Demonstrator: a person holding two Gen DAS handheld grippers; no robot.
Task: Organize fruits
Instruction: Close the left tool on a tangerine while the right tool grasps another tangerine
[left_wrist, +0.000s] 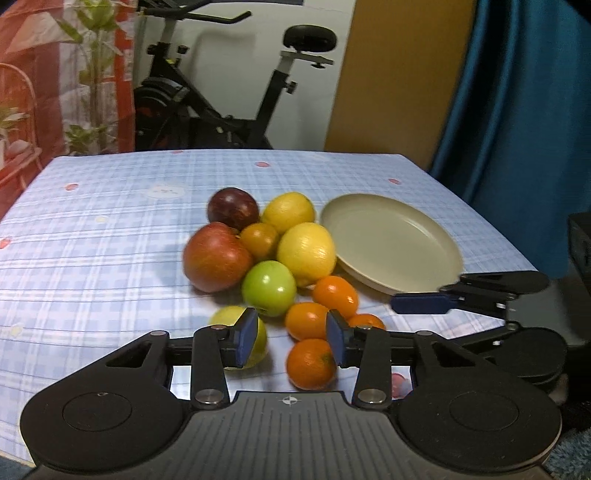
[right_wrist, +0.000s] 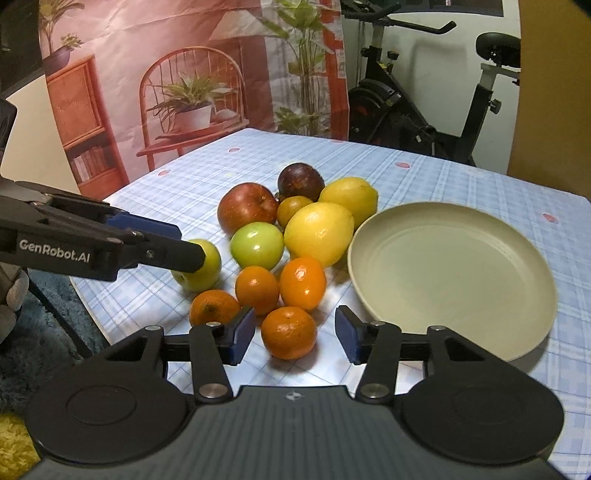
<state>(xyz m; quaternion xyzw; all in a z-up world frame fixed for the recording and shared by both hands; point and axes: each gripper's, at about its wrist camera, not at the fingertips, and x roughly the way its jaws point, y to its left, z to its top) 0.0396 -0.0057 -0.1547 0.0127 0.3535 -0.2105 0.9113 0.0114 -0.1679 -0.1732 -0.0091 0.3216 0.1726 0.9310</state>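
Both spread empty, left tool (left_wrist: 291, 339) and right tool (right_wrist: 295, 338) overhang a plaid tablecloth (left_wrist: 110, 229) near an exercise bike (left_wrist: 221, 92).

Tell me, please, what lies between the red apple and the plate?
In the right wrist view, the nearer lemon lies between the red apple and the plate, with a small brownish-orange fruit beside the apple.

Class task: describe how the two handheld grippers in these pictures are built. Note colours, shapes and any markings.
Both are matte black plastic. The left gripper has a ribbed grey-black base, two round discs at its sides, hinged linkage arms with silver pivot pins, a small crosshair mark, and blue pads on its fingers. The right gripper is built the same. White "GenRobot.AI" lettering shows on the left one's side in the right wrist view.
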